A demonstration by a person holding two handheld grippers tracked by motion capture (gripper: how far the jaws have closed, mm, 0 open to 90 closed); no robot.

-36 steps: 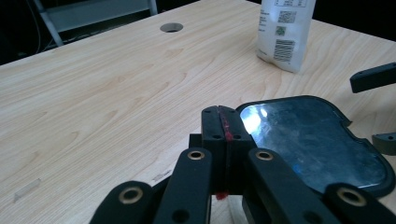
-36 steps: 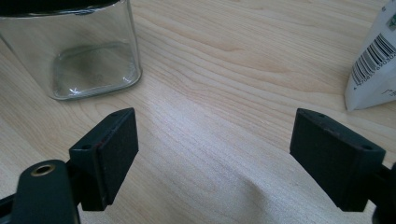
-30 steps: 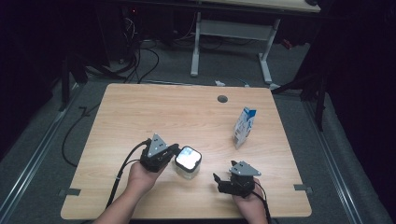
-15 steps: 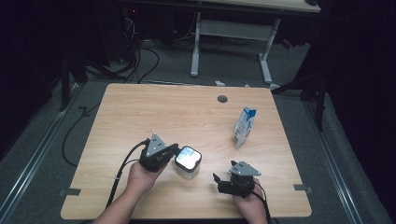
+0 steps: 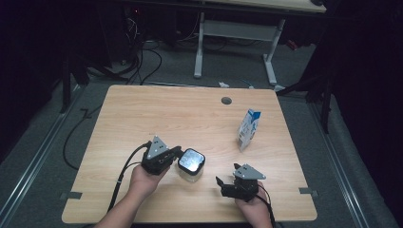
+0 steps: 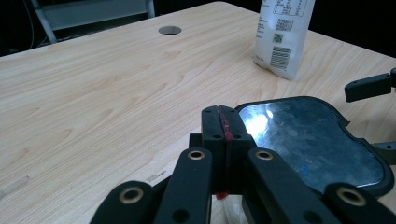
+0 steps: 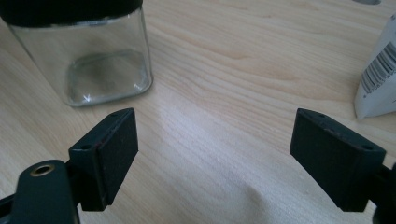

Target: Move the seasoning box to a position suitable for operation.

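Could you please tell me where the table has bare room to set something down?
The table's far left half is bare, from the cable hole and carton across to the left edge. The strip between the carton and the glass jar is also free. The near edge is crowded: the left gripper beside the jar, the right gripper open nearby.

1. High view: the table [image 5: 190,118] is evenly lit from above; the room around it is nearly black.
2. Left gripper view: glare on the jar lid [image 6: 308,140]; near jaws soft.
3. Right gripper view: bright, foreground blurred.
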